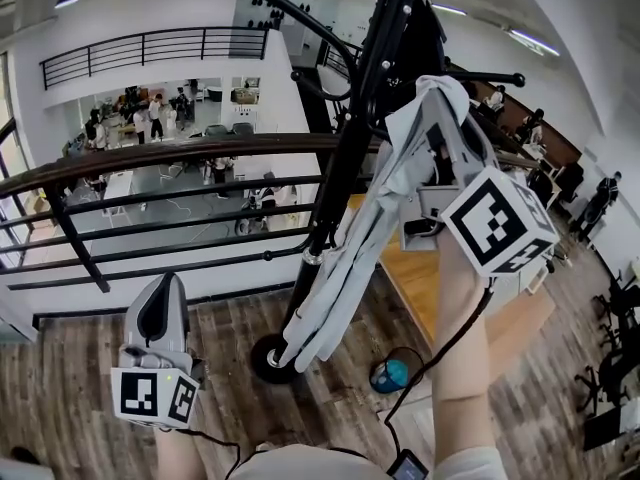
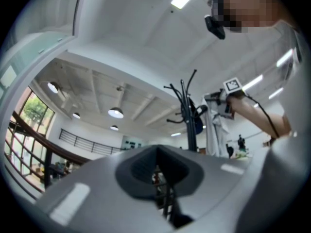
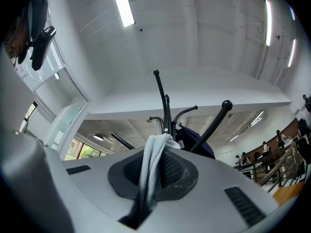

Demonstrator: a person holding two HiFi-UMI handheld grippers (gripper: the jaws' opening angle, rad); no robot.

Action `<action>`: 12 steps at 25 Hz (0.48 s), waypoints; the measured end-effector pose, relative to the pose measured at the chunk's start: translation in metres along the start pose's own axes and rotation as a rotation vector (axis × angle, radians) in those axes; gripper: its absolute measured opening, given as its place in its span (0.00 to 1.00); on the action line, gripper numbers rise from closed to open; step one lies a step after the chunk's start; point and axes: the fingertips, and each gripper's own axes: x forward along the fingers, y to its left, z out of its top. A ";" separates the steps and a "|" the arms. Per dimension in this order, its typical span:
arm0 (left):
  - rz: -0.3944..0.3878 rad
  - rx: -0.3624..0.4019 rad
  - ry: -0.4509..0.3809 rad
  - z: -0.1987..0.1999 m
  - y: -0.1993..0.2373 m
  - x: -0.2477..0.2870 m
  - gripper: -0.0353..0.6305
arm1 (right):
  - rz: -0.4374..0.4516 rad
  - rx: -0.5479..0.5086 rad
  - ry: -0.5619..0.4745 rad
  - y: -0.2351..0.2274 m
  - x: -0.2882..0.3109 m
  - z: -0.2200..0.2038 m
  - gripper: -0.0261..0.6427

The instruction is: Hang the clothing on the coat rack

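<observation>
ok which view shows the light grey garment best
Head view: the light grey garment hangs full length beside the coat rack, its top in the right gripper. Right gripper view shows only its pinched fold; left gripper view shows it small, far off.

- Bright, even light from long white ceiling strip lights (image 3: 123,6) and round white pendant lamps (image 2: 115,112).
- Strong fisheye bending, with dark corners in both gripper views.
- The pale grey cloth garment (image 3: 150,169) is blurred up close.
</observation>
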 end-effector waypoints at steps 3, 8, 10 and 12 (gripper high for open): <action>0.002 -0.002 -0.001 -0.002 0.003 -0.002 0.07 | 0.012 -0.014 0.027 0.006 0.001 -0.009 0.05; 0.010 -0.002 -0.002 -0.010 0.007 -0.005 0.07 | 0.050 -0.051 0.071 0.015 -0.005 -0.024 0.05; 0.013 -0.004 -0.005 -0.009 0.007 -0.006 0.07 | 0.065 -0.060 0.092 0.017 -0.009 -0.024 0.05; 0.013 -0.006 -0.006 -0.005 0.005 -0.003 0.07 | 0.082 -0.064 0.112 0.018 -0.012 -0.021 0.05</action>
